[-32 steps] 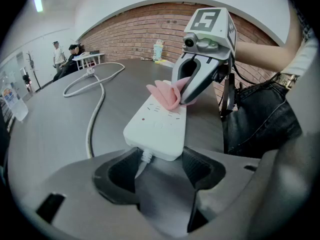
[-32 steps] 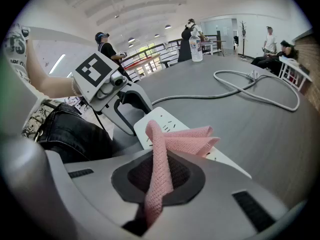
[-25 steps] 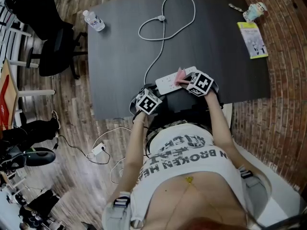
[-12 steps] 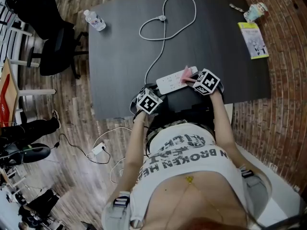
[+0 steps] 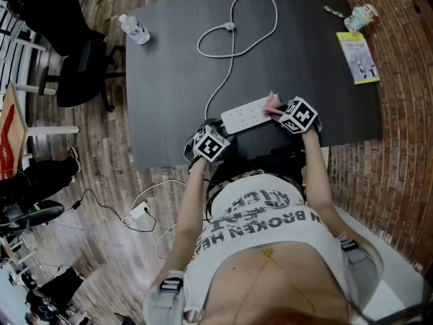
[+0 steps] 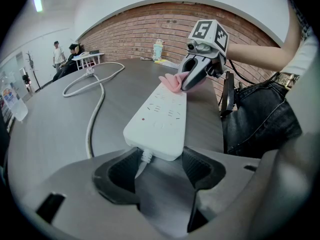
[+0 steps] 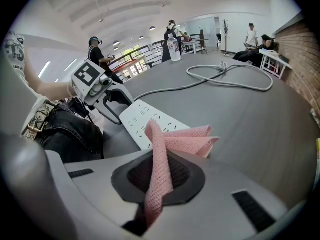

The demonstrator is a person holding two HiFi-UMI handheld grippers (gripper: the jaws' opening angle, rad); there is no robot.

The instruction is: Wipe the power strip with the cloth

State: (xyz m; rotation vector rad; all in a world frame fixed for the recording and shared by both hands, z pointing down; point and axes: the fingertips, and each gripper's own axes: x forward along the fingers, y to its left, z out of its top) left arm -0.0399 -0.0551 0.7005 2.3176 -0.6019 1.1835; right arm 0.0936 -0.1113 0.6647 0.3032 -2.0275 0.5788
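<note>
On the dark bench [image 5: 169,80], the fingers of the left gripper [image 6: 160,169] clasp the cord end of the white power strip [image 6: 162,116]. The pink cloth [image 7: 175,141] rests at the strip's far right end, pinched tight in the fingers of the right gripper [image 7: 159,179].

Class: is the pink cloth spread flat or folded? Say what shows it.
Folded and bunched: the cloth rises as a narrow band from the shut right gripper, its doubled layers fanning out at the power strip.
</note>
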